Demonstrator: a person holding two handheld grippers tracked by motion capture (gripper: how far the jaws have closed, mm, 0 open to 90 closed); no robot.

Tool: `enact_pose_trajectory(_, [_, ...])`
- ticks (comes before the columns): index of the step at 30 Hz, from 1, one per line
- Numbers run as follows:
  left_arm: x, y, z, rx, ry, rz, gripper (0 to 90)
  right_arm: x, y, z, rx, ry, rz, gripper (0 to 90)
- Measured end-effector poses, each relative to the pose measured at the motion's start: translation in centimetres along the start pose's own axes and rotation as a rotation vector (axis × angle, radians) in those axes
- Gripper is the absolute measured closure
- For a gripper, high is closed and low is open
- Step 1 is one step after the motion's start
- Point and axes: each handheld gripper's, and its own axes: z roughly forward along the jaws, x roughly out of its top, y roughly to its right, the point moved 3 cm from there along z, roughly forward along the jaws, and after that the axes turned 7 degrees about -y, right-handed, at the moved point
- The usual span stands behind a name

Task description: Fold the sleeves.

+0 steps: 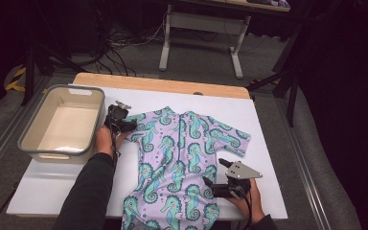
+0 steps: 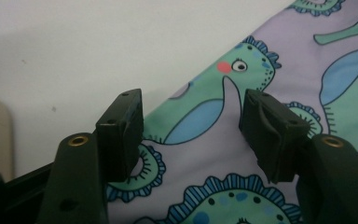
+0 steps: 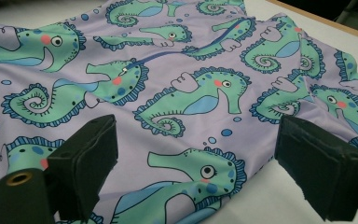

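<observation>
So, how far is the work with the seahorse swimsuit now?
Done: the swimsuit lies spread flat on the white table. In hand: the left gripper is at its left sleeve, jaws apart over the edge, and the right gripper sits open at the lower right edge. Left: no fold is made yet, and the bin is empty.

My right gripper [image 3: 193,163] hangs low over the swimsuit [image 3: 168,79], its 2 black jaws wide apart with purple seahorse-print fabric between them. The suit's edge lies on the white table [image 3: 256,196] near 1 jaw. A blue zipper [image 3: 200,46] crosses the cloth beyond.
</observation>
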Motion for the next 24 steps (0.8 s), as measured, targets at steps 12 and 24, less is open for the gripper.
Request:
enact_pose_trajectory(12, [-0.4,-0.1,-0.4,-0.035,0.003,-0.008,87.6,0.0,-0.2,0.0,0.010,-0.011,-0.001,15.1])
enact_pose_trajectory(24, [0.6,2.4,-3.2,-0.105,0.118,0.076,89.2,0.0,-0.1,-0.1,-0.003,-0.005,-0.004,15.6])
